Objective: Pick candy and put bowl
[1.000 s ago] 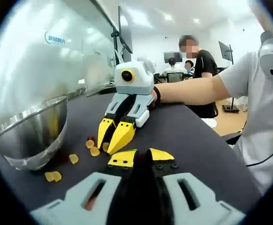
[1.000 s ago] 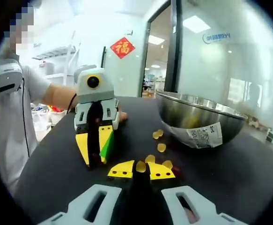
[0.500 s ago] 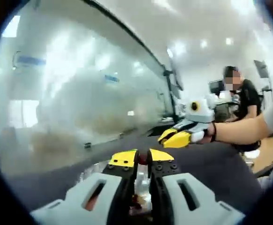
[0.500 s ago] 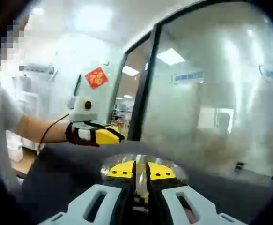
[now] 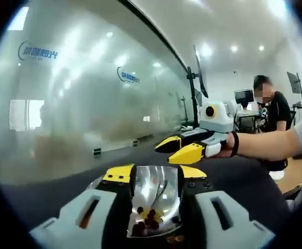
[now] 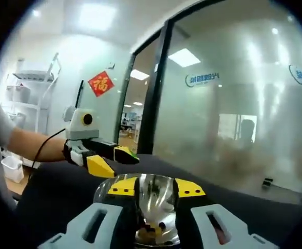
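Observation:
The steel bowl point(image 5: 156, 188) sits right under my left gripper point(image 5: 155, 174), whose jaws stand open with nothing between them. Yellow and dark red candies point(image 5: 147, 218) lie on the bowl's bottom. My right gripper point(image 5: 164, 153) reaches in from the right, held by a hand, open above the bowl's far side. In the right gripper view the same bowl point(image 6: 156, 203) shows between the spread jaws of the right gripper point(image 6: 156, 187), with candies point(image 6: 151, 229) inside. The left gripper point(image 6: 122, 166) comes in from the left there, open too.
The bowl stands on a dark table point(image 5: 239, 181). A frosted glass wall point(image 5: 78, 119) runs along the far side of it. A person in black point(image 5: 275, 111) sits by monitors behind. A red paper sign point(image 6: 100, 83) hangs on the white wall.
Both grippers rose from the loose candies on the table to above the bowl. They were shut half a second ago and now both stand open.

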Action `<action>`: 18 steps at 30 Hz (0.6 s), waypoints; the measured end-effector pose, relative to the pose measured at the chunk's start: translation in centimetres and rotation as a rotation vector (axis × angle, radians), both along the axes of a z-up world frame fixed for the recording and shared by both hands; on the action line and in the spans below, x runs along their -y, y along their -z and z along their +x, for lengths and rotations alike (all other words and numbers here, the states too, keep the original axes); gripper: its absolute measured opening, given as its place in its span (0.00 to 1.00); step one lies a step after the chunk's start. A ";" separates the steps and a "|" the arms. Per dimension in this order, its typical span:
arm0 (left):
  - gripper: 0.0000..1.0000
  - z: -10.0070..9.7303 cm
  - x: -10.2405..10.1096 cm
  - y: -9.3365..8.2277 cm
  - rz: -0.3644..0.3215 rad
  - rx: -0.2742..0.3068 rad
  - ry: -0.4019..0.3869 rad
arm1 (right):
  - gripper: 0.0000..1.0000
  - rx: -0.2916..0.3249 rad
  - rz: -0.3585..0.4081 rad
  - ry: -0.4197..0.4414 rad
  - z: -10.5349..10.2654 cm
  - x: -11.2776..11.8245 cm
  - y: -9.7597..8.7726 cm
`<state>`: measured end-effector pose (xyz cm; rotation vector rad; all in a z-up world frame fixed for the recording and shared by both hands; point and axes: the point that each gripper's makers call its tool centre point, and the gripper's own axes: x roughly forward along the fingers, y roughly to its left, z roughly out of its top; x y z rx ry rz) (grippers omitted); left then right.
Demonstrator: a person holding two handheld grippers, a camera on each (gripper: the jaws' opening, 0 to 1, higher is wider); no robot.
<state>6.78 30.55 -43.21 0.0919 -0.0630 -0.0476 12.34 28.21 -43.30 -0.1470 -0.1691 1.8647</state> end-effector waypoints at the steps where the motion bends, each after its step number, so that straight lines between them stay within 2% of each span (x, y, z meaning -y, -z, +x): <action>1: 0.27 -0.1 0.0 -0.1 -0.015 0.009 0.003 | 0.20 0.000 0.002 0.004 0.1 0.1 -0.1; 4: 0.27 -0.3 0.2 0.4 -0.011 0.005 0.008 | 0.20 -0.021 0.012 -0.008 0.1 0.8 -0.6; 7: 0.27 -1.0 0.2 0.9 -0.002 0.001 0.007 | 0.20 -0.012 0.012 -0.016 0.2 1.8 -0.2; 9: 0.27 -2.4 0.6 1.2 0.001 0.014 0.011 | 0.20 -0.006 0.014 -0.038 0.2 3.3 0.3; 11: 0.24 -4.8 1.8 1.2 0.045 0.065 0.027 | 0.20 0.006 -0.002 -0.094 -0.1 5.8 1.8; 12: 0.24 -6.3 2.7 2.2 0.068 0.045 0.060 | 0.19 0.009 -0.012 -0.113 -0.1 6.9 2.5; 13: 0.25 -8.1 3.2 4.4 0.108 -0.015 0.077 | 0.19 0.008 -0.027 -0.142 -0.1 8.5 3.7; 14: 0.25 -9.3 3.3 6.4 0.143 -0.075 0.093 | 0.19 -0.006 -0.080 -0.159 0.1 10.1 5.5; 15: 0.24 -10.3 3.1 8.1 0.161 -0.130 0.095 | 0.19 0.016 -0.141 -0.165 0.5 12.1 7.8; 16: 0.20 -11.1 3.0 9.5 0.163 -0.174 0.102 | 0.18 0.054 -0.160 -0.173 0.6 13.3 9.1; 18: 0.20 -11.7 2.5 11.1 0.120 -0.222 0.093 | 0.18 0.060 -0.224 -0.175 1.0 14.9 11.2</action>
